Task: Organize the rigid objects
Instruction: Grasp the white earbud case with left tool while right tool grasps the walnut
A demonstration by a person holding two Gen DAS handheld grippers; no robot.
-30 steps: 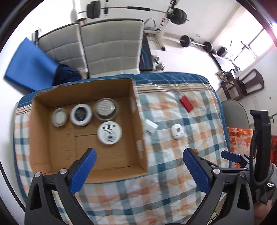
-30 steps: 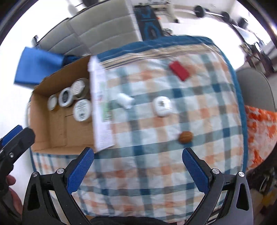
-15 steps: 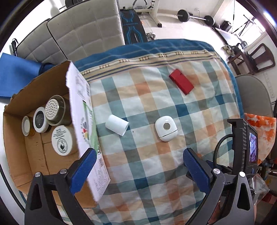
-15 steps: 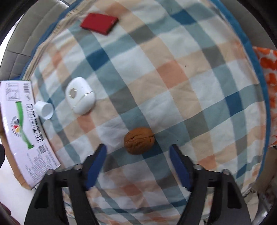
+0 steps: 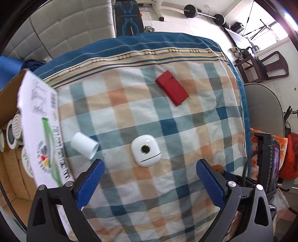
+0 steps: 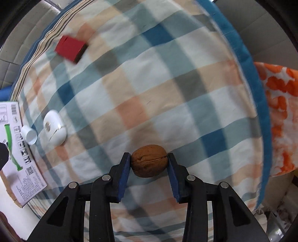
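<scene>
A: Right tongs [image 6: 149,163]?

B: Narrowed around the walnut [image 6: 148,161]. Blue pads [image 6: 124,174] sit against both its sides, nut between the tips. Can't tell whether it's off the checked cloth [image 6: 149,89] or resting on it.

A: Left tongs [image 5: 149,183]?

B: Spread wide, nothing between them. They hang over the near part of the cloth, white rounded case [image 5: 145,150] just ahead of the gap.

A: Other loose items?

B: White cylinder [image 5: 84,145] lying on its side, left of the case, right beside the box flap. Red flat box [image 5: 171,90] farther back toward the blue border, well apart from both. Right view shows the same three off to the left: red box [image 6: 70,48], white case [image 6: 54,129], cylinder [image 6: 28,134].

A: Box?

B: Cardboard box [image 5: 11,167] at the left edge of the surface, printed white flap [image 5: 42,134] standing up and blurred. Round tins [image 5: 13,128] inside, only partly visible past the flap.

A: Background?

B: Grey padded seat [image 5: 65,28], barbell [image 5: 203,13] on the floor, orange patterned fabric [image 6: 277,104] at the right edge of the cloth.
</scene>
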